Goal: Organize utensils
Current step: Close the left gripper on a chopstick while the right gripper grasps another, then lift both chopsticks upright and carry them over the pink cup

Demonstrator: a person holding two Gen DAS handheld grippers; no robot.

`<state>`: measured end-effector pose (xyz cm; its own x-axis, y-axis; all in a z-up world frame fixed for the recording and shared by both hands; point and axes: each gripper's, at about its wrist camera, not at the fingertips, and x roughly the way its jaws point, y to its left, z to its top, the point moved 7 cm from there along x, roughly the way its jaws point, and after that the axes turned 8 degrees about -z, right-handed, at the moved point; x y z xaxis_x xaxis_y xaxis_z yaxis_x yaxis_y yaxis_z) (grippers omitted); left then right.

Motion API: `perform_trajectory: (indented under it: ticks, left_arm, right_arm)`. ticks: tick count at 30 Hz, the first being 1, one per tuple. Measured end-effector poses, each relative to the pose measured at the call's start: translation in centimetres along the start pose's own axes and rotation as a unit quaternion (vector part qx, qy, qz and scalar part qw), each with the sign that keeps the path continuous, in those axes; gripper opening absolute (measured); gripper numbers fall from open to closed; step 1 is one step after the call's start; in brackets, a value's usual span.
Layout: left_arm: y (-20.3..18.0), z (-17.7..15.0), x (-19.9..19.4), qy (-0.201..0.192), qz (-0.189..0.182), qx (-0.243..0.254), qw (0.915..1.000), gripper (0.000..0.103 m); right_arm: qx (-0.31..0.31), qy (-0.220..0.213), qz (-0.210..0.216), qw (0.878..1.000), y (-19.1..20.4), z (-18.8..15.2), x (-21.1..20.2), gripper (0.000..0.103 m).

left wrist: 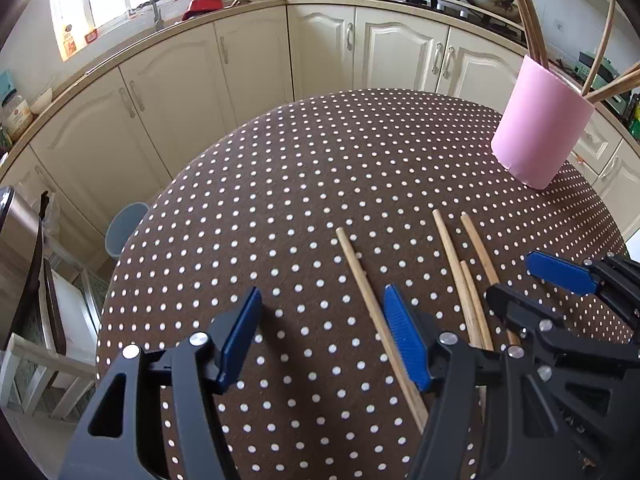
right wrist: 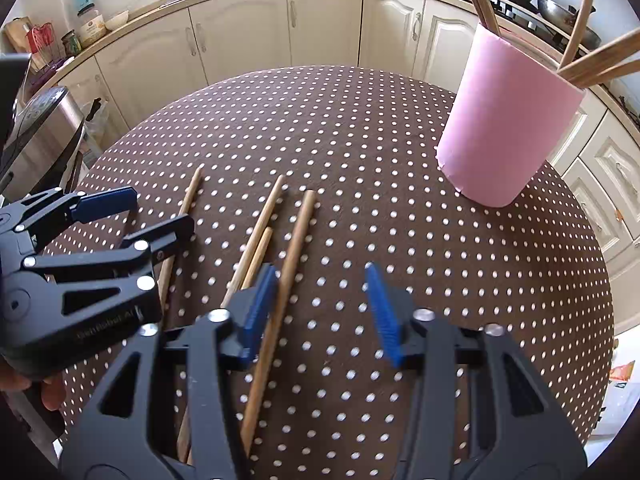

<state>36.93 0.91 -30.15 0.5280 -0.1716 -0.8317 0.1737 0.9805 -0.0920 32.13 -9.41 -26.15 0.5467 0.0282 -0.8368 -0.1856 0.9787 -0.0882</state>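
Observation:
Several loose wooden chopsticks lie on the brown dotted tablecloth. My left gripper is open and low over the cloth. The leftmost chopstick runs between its jaws, close beside the right blue pad. My right gripper is open too, with the rightmost chopstick between its jaws, right by the left pad. Two more chopsticks lie side by side between the grippers. The left gripper appears at the left of the right wrist view. A pink holder with several chopsticks in it stands at the far right.
Cream kitchen cabinets curve behind the round table. A blue bin stands on the floor to the left, beside a chair. A steel appliance stands at the left. Bare dotted cloth lies between the chopsticks and the holder.

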Motion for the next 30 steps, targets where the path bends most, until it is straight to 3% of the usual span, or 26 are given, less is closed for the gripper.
perform_trajectory:
  ticks: [2, 8, 11, 14, 23, 30]
  left_arm:
    - [0.1, 0.3, 0.2, 0.004, 0.000, -0.001, 1.0000, 0.063]
    - [-0.6, 1.8, 0.7, 0.014, -0.008, 0.008, 0.9998, 0.036]
    - [-1.3, 2.4, 1.0, 0.015, -0.016, 0.010, 0.9997, 0.011]
    - [-1.7, 2.5, 1.2, 0.014, -0.028, 0.006, 0.9995, 0.008]
    - [-2.9, 2.2, -0.5, -0.007, -0.066, 0.003, 0.9978, 0.005]
    - [-4.6, 3.9, -6.3, -0.073, -0.090, 0.017, 0.9931, 0.005]
  right_arm:
    - [0.001, 0.007, 0.006, 1.000, -0.1, 0.6, 0.3, 0.035]
    - [0.001, 0.035, 0.012, 0.999, 0.4, 2.0, 1.1, 0.032]
    - [0.008, 0.043, 0.012, 0.999, 0.6, 2.7, 1.6, 0.021]
    - [0.017, 0.042, 0.012, 0.999, 0.6, 2.8, 1.8, 0.008]
    - [0.069, 0.012, 0.051, 0.996, -1.2, 2.3, -0.2, 0.006]
    - [0.095, -0.054, 0.079, 0.991, -4.5, 2.7, -5.7, 0.006]
